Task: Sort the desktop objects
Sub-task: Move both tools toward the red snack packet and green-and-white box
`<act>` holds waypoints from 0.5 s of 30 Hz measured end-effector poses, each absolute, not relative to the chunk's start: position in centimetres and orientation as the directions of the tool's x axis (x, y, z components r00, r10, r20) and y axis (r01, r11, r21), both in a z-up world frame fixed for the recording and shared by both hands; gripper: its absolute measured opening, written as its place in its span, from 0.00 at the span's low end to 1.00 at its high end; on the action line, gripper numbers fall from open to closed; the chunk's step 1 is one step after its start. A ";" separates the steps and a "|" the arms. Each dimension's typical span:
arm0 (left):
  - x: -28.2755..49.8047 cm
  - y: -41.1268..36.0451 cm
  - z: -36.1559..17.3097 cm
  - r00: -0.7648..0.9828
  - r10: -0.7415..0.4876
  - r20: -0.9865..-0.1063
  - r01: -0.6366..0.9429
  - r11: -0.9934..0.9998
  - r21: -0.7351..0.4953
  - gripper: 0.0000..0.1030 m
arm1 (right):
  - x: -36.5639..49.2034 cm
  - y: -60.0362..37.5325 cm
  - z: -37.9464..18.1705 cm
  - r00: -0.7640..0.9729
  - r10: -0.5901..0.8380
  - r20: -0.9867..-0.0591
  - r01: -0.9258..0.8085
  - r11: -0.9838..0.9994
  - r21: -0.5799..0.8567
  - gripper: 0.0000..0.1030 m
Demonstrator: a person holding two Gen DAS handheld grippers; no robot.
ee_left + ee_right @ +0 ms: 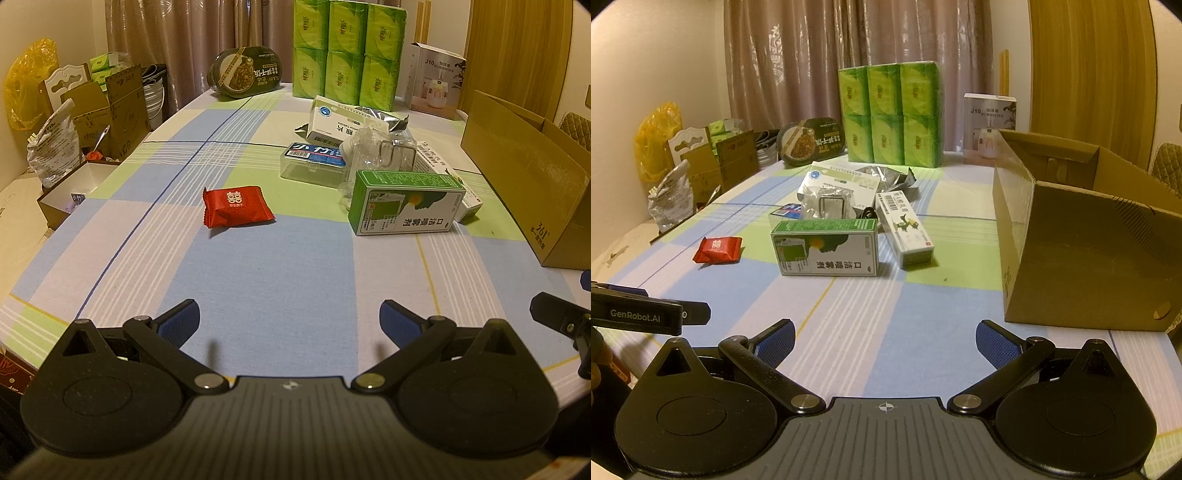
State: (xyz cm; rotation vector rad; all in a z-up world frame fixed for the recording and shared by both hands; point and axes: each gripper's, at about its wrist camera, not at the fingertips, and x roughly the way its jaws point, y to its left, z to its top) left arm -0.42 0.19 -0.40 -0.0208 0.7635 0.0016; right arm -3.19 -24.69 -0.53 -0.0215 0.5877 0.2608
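Note:
My left gripper (290, 314) is open and empty, low over the checked tablecloth (258, 280). A red snack packet (236, 206) lies ahead of it, also in the right wrist view (718, 250). A green and white spray box (404, 206) lies to the right, also in the right wrist view (827, 247). Behind it sit a clear plastic case (310, 164), clear packaging (376, 155), a white medicine box (340, 122) and a long white box (905, 229). My right gripper (885, 338) is open and empty, near the table's front.
An open cardboard box (1082, 258) lies on its side at the right. Green tissue packs (890, 118), a noodle bowl (812, 140) and a humidifier box (988, 125) stand at the back. Cartons and bags (74, 122) sit beyond the table's left edge.

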 end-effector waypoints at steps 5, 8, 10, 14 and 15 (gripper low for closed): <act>-0.3 -0.1 -0.2 0.728 -0.011 -0.686 0.005 1.000 -0.012 0.99 | -3.1 -24.7 -0.2 0.810 0.238 -0.535 -0.252 0.967 0.050 0.98; -0.3 -0.3 -0.1 0.731 -0.016 -0.682 0.015 1.000 -0.007 0.99 | -2.9 -24.6 0.2 0.812 0.239 -0.533 -0.252 0.966 0.051 0.98; -0.2 -0.3 0.1 0.734 -0.018 -0.679 0.017 1.000 -0.008 0.99 | -2.7 -24.2 0.6 0.814 0.231 -0.532 -0.255 0.966 0.028 0.98; 0.4 -0.2 0.6 0.742 -0.023 -0.669 0.017 1.000 -0.015 0.99 | -2.1 -23.5 1.1 0.808 0.257 -0.530 -0.305 0.952 -0.004 0.98; 0.5 -0.1 0.8 0.746 -0.027 -0.666 0.021 1.000 -0.017 0.99 | -2.0 -23.3 1.2 0.810 0.262 -0.524 -0.318 0.948 -0.018 0.98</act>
